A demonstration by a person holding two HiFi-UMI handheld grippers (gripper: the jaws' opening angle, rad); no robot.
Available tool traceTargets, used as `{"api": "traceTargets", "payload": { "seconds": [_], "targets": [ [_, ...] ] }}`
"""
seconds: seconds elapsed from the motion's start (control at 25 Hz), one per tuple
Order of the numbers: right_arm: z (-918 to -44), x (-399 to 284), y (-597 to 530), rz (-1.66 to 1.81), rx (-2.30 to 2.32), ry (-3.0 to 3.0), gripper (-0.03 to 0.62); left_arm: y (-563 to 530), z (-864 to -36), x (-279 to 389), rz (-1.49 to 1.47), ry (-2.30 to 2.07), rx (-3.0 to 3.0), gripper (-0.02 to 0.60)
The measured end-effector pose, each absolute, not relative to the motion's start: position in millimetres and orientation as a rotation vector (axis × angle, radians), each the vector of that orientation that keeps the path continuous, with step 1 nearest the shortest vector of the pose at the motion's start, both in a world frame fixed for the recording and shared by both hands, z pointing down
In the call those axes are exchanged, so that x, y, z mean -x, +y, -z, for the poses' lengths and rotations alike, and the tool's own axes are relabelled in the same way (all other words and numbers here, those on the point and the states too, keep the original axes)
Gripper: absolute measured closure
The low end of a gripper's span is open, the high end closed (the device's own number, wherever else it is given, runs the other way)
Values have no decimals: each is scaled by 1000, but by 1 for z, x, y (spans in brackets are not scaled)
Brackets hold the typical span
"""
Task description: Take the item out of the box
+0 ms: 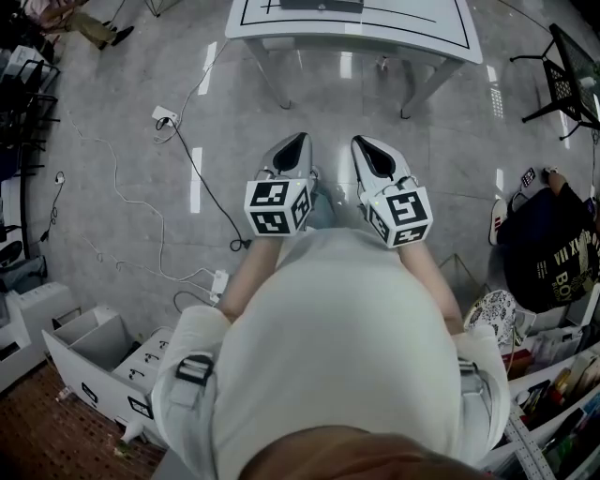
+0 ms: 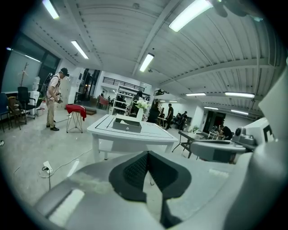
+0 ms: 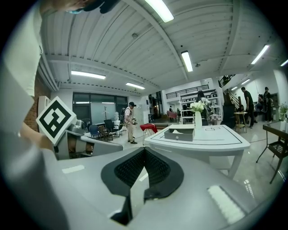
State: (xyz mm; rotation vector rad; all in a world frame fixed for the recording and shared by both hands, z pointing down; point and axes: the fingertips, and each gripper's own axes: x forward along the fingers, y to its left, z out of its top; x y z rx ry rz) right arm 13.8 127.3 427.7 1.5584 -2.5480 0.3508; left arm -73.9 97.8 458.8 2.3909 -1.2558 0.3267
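A grey open box (image 2: 127, 125) rests on a white table (image 2: 153, 134) a few steps ahead, and nothing inside it can be made out. In the right gripper view the same box (image 3: 179, 134) stands beside a white vase of flowers (image 3: 198, 117). In the head view only the near part of the table (image 1: 441, 37) shows, with the box (image 1: 321, 4) cut by the top edge. My left gripper (image 1: 292, 141) and right gripper (image 1: 367, 143) are held side by side at waist height, short of the table. Both are shut and hold nothing, with jaws meeting at the tips.
Cables and a power strip (image 1: 165, 117) lie on the floor to the left of the path. A black table (image 2: 186, 137) stands right of the white one. A person (image 2: 54, 99) and a red-draped stool (image 2: 75, 112) are at far left. White drawers (image 1: 103, 361) stand behind me.
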Motion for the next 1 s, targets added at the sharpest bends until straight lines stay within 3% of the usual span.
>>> {"api": "traceTargets", "payload": {
  "seconds": [1.0],
  "targets": [
    [-413, 2, -76, -334, -1588, -2498, 592, -107, -452, 89, -334, -1179, -2402, 581]
  ]
}}
